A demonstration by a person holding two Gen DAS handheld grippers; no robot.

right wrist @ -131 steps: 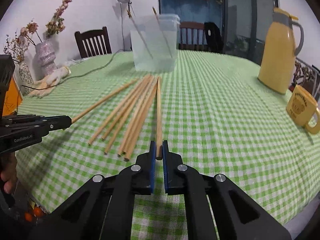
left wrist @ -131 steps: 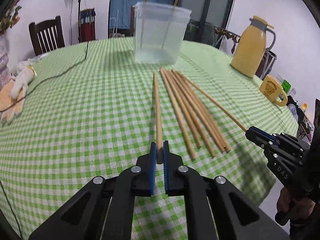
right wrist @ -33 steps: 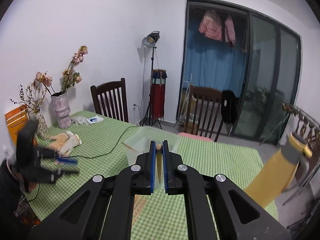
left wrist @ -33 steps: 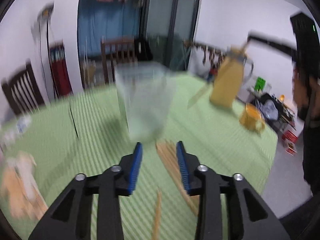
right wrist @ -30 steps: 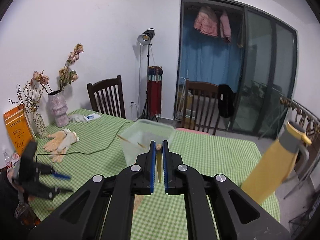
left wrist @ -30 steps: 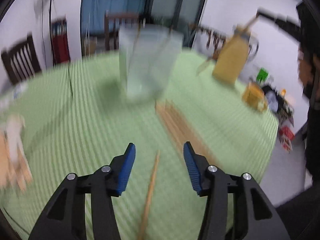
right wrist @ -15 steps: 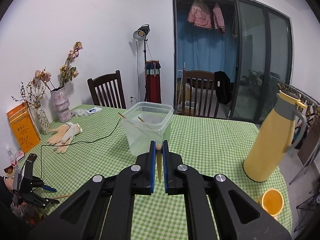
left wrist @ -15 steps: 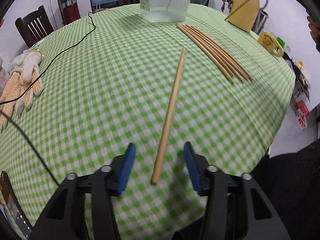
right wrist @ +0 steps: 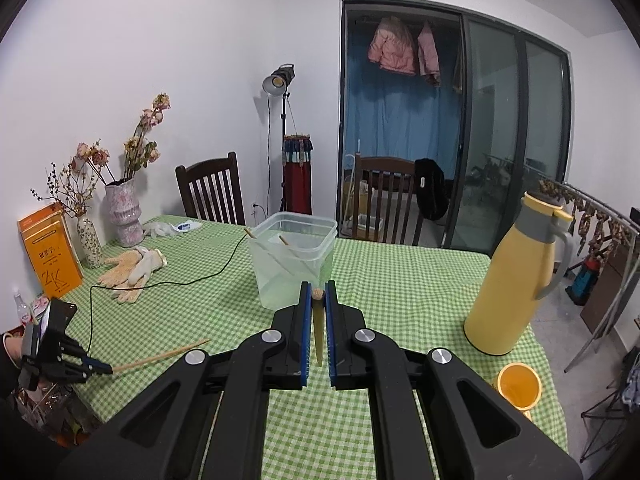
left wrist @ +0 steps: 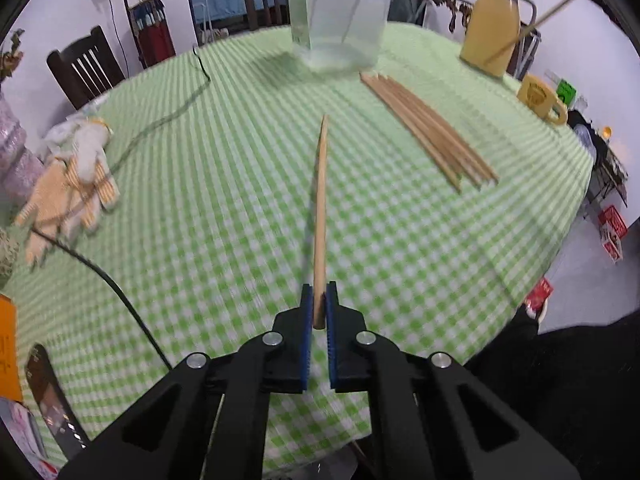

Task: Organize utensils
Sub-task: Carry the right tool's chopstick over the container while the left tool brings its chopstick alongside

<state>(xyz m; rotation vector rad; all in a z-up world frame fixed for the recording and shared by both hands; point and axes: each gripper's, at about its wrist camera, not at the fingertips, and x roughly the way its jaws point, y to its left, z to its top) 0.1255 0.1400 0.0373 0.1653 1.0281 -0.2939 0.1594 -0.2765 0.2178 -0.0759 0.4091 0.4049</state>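
Observation:
My left gripper point(left wrist: 319, 308) points down at the green checked table point(left wrist: 224, 168), its jaws closing on the near end of a single wooden chopstick point(left wrist: 320, 216), and the pads press on it. A bundle of several chopsticks point(left wrist: 428, 128) lies to the right. Behind them stands a clear plastic container point(left wrist: 340, 24). My right gripper point(right wrist: 318, 300) hovers above the table, shut on another chopstick point(right wrist: 317, 320) seen end-on. It faces the container point(right wrist: 294, 256), in which two chopsticks lean. In the right wrist view the left gripper point(right wrist: 100, 368) is at the lower left with its chopstick point(right wrist: 160, 356).
A yellow thermos point(right wrist: 516, 276) and a yellow mug point(right wrist: 518, 390) stand at the right. Work gloves point(right wrist: 132, 268), a black cable point(right wrist: 160, 284), vases point(right wrist: 124, 216) and an orange book point(right wrist: 50, 256) occupy the left side. Wooden chairs point(right wrist: 212, 192) line the far edge.
The left gripper came down over the lone chopstick and its wide-open jaws closed onto the chopstick's near end. The right gripper kept its chopstick, and the container now lies farther ahead of it.

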